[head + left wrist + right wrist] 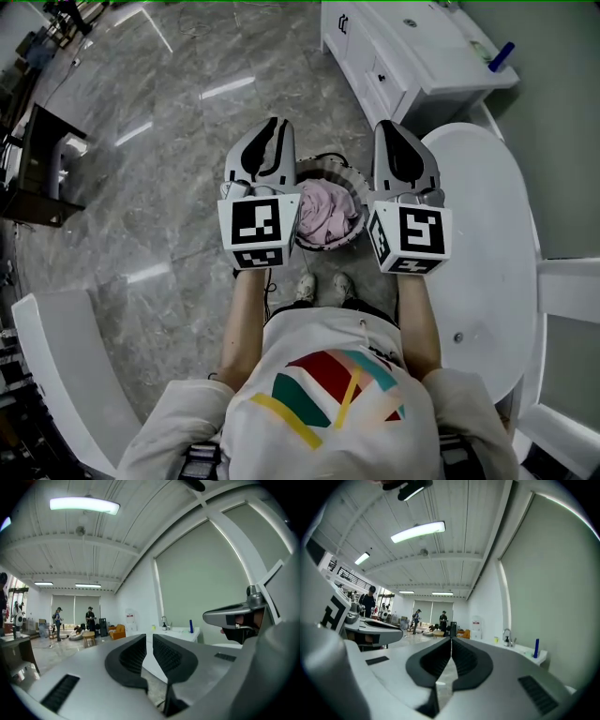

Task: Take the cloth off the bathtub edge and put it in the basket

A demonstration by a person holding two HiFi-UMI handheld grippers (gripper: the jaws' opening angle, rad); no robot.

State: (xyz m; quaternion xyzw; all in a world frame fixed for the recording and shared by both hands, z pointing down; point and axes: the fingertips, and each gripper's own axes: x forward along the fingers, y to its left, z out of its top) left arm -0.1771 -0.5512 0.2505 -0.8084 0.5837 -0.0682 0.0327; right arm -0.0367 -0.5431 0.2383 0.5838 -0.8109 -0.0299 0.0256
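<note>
We stand on a grey marble floor (159,197), a white bathtub (487,281) along our right and a white vanity cabinet (403,56) ahead of it. The wicker basket (330,246) sits on the floor just beyond our feet, and the pink cloth (326,211) lies bunched inside it. We hold the left hand-held gripper (277,127) just beside the basket's left rim, its jaws a thin slit apart with nothing in it. The right hand-held gripper (387,129), between the basket and the tub's edge, has its jaws pressed together, empty.
</note>
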